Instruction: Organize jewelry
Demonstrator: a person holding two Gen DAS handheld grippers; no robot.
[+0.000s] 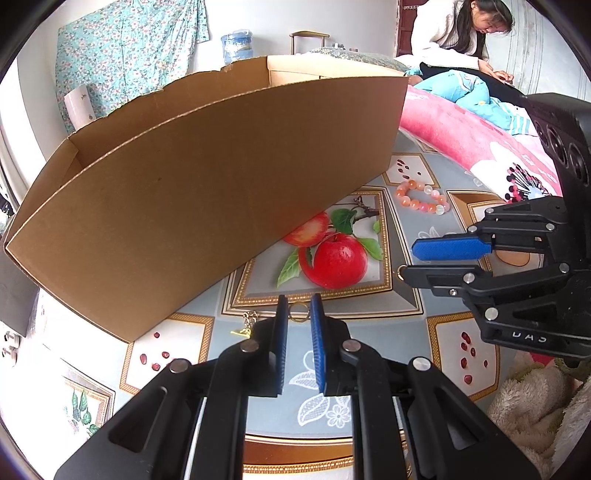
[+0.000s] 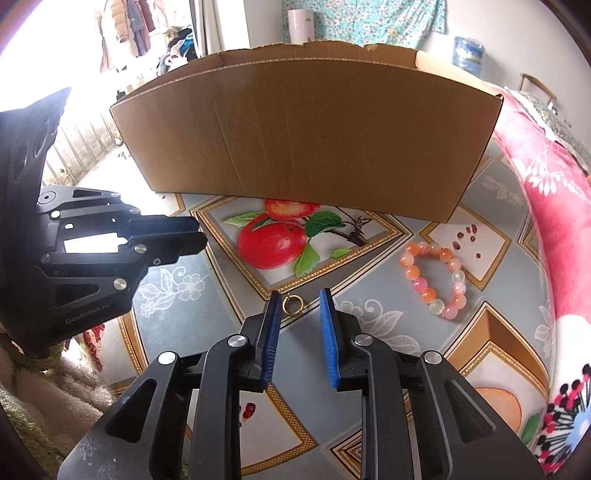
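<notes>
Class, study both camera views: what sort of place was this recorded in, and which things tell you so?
Most likely a lived-in bedroom at home. A pink floral blanket lies beside the fruit-patterned tablecloth, a woman sits on the bed behind, and clothes hang by the window.

Taking the cardboard box (image 2: 303,136) as landmark, from the right wrist view: standing at the back of the table (image 2: 207,266). Before its near wall and just right of centre, a bead bracelet (image 2: 436,280) flat on the table, well apart from the box. Nearer than the bracelet and to its left, before the box's middle, a small ring (image 2: 293,305). Another ring (image 1: 298,313) and a chain (image 1: 249,322) before the box's near corner in the left wrist view.
</notes>
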